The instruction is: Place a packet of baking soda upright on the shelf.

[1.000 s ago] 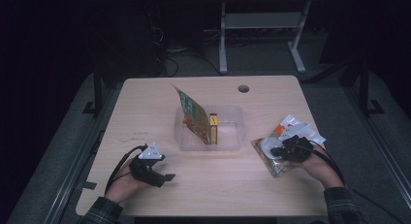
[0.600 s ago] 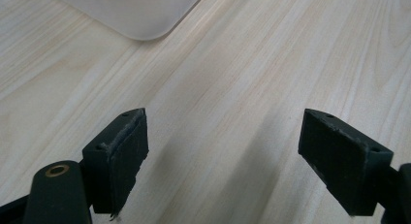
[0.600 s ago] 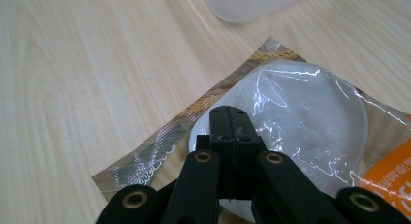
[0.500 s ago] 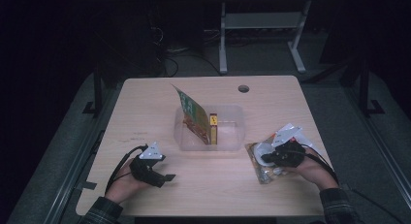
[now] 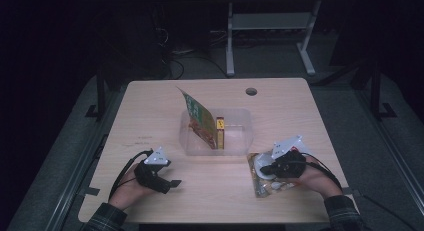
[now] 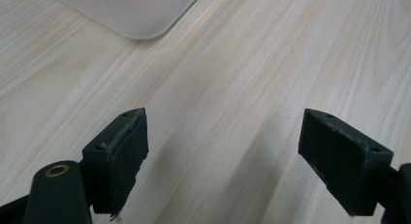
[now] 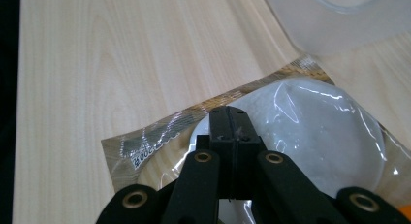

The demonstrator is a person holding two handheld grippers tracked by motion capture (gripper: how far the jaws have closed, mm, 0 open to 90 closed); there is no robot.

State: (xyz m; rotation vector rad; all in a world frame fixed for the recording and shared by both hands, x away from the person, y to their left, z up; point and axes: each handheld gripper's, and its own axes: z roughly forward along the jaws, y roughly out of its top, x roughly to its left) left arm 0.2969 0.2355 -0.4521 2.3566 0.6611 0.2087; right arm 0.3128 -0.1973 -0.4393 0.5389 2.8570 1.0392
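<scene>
Clearly, a see-through packet point(image 5: 264, 177) with a white round disc inside lies flat near the table's point(image 5: 150, 116) front right corner, just before a clear plastic tub point(image 5: 235, 141). Over it the right gripper point(image 7: 228, 122) sits low, jaws closed on the packet's film. Near the front left corner the left gripper point(image 6: 225, 151) rests, jaws wide apart over bare pale wood.

table point(image 5: 150, 121): pale wood grain, light beige
bin point(image 5: 241, 141): clear, frosted plastic
pouch in bin point(image 5: 197, 116): green upper part, red-brown lower part
box in bin point(image 5: 220, 132): yellow with red
sealed packet point(image 7: 160, 136): clear film, gold-brown patterned edge strip with dark print, white round disc inside
right gripper point(image 7: 230, 129): black, brass-coloured rivets
left gripper point(image 6: 223, 161): black pads, brass rivet
plates atop grippers point(image 5: 286, 146): light grey
sleeve point(image 5: 345, 216): dark plaid
</scene>
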